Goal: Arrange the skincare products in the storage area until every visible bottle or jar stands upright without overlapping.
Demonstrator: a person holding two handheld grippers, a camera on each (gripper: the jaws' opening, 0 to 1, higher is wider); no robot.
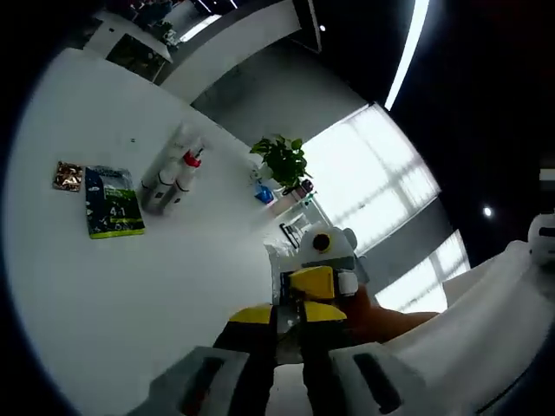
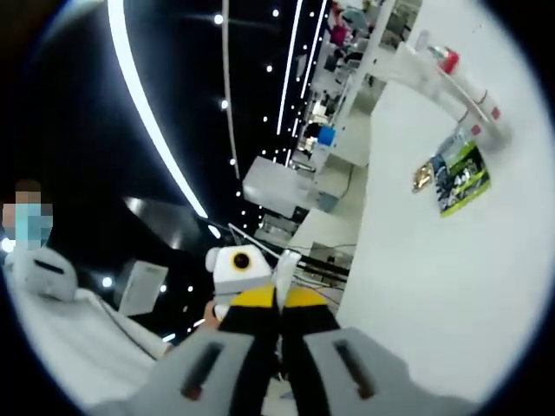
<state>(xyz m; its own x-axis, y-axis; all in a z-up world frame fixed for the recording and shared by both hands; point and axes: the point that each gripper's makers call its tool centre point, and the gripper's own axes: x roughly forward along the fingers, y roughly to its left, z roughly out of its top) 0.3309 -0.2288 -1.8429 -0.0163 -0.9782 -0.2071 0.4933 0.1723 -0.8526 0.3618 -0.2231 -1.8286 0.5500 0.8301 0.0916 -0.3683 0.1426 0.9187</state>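
Observation:
Several white skincare bottles [image 1: 169,178] lie close together on the white table [image 1: 130,286], one with a red cap [image 1: 192,160]. In the right gripper view the same bottles [image 2: 468,91] and red cap [image 2: 447,59] sit far off at the upper right. My left gripper [image 1: 290,314] is shut and holds nothing, well short of the bottles. My right gripper [image 2: 279,303] is shut too, with nothing between its yellow-tipped jaws. The two grippers hover side by side off the table's edge: the right gripper [image 1: 319,284] shows just beyond my left jaws, and the left gripper's white body [image 2: 236,264] beside my right jaws.
A green packet [image 1: 113,201] and a small gold sachet [image 1: 68,176] lie beside the bottles, and show again as the packet [image 2: 460,178] and sachet [image 2: 423,179]. A potted plant [image 1: 282,160] and a blue item [image 1: 264,195] stand at the table's far end. A person's white sleeve [image 2: 61,295] is close.

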